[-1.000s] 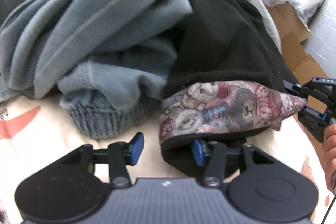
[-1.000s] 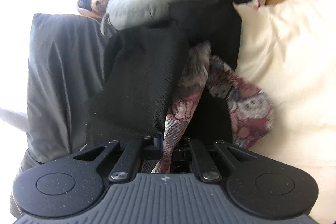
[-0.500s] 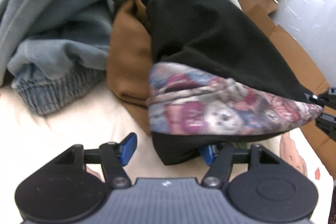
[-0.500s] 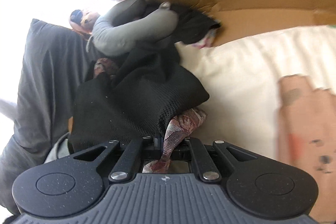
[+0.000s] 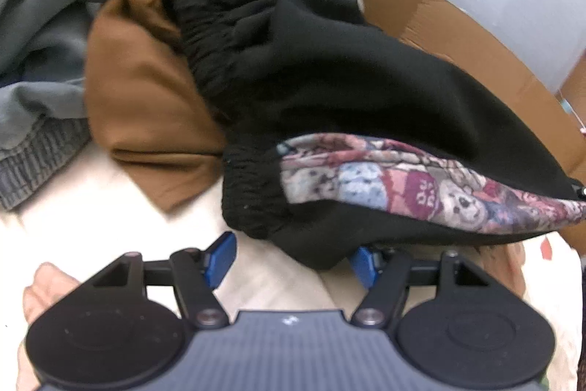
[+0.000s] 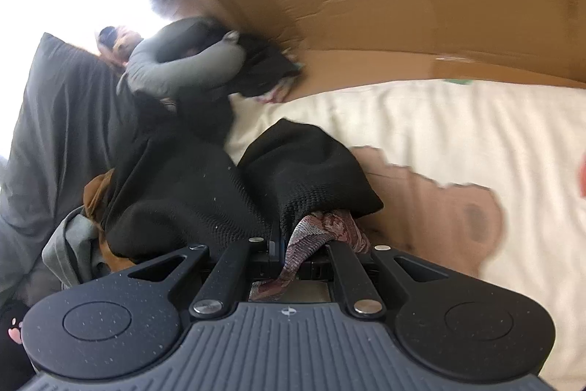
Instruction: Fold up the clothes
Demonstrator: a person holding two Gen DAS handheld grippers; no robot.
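Observation:
A black garment [image 5: 348, 79] with a bear-patterned lining [image 5: 421, 185] is stretched out from the clothes pile over the cream sheet [image 5: 110, 215]. Its black ribbed hem hangs just in front of my left gripper [image 5: 291, 257]. That gripper's jaws are opening, and the blue pads [image 5: 219, 255] stand wide apart without pressing the cloth. In the right wrist view my right gripper [image 6: 293, 244] is shut on the patterned lining [image 6: 322, 226], and the black garment [image 6: 190, 200] trails away behind it.
A brown garment [image 5: 139, 90] and a grey-blue sweatshirt [image 5: 40, 61] lie left of the black one. Cardboard [image 6: 403, 6] lines the far side of the sheet [image 6: 439, 120]. A grey neck pillow [image 6: 175, 68] and a dark grey pillow [image 6: 55, 120] sit at the back.
The black garment has been drawn sideways out of the pile, which uncovered the brown garment. My left jaws have spread wider. The right gripper moved out over the cream sheet with the lining.

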